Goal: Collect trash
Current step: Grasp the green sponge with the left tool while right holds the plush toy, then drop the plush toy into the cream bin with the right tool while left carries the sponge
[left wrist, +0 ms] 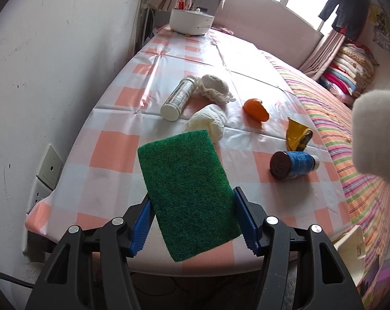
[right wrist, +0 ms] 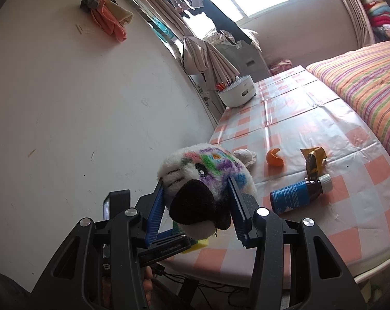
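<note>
Left gripper (left wrist: 193,221) clamping green scouring pad (left wrist: 187,193), right gripper (right wrist: 197,206) clamping plush toy (right wrist: 205,178); still strewn on checked table (left wrist: 112,139): orange peel (left wrist: 256,109), tissue wad (left wrist: 208,122), wrapper (left wrist: 297,134), two bottles (left wrist: 292,164)

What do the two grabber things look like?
Both match. The left gripper and the right gripper each have two chunky black plastic arms with long cut-out slots and round silver bolts. Their fingers are bright blue with ribbed, toothy edges. A black cable trails by the left one.
</note>
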### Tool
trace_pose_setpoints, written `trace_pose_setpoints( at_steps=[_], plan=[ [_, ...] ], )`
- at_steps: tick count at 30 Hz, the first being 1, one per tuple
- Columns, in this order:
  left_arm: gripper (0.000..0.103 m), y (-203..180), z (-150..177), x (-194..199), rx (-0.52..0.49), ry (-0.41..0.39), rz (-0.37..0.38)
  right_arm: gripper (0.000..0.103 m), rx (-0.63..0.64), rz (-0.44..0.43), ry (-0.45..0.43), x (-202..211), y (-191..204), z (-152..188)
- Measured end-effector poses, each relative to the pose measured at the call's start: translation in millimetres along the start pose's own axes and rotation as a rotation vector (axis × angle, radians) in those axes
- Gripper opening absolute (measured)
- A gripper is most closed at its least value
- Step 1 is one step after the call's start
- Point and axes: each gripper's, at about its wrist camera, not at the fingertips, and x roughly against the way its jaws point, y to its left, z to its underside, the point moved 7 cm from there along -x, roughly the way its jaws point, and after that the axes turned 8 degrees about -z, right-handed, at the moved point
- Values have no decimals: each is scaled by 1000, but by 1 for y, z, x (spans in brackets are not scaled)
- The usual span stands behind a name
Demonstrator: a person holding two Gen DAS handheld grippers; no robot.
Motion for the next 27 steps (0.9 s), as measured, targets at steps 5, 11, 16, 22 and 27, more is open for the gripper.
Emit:
trace_pose_setpoints(
  at_steps=[5,11,16,22,27],
  plan=[
    [57,-3,4,14,-21,-21,31,45,-11,49,-9,17,-4,11],
    [57,-16,10,32,-71,-44,74,45,-41,162,-19,51,-21,31],
    [57,-37,19,46,-128,-48,126,45,-80,293,-61,98,-42,50],
    [57,-78,31,59,-210,-55,195,45,-135,468,-132,166,-75,74],
    [58,-123,48,67,-315,-34,249,46,-171,570,-183,206,-95,94]
  ],
)
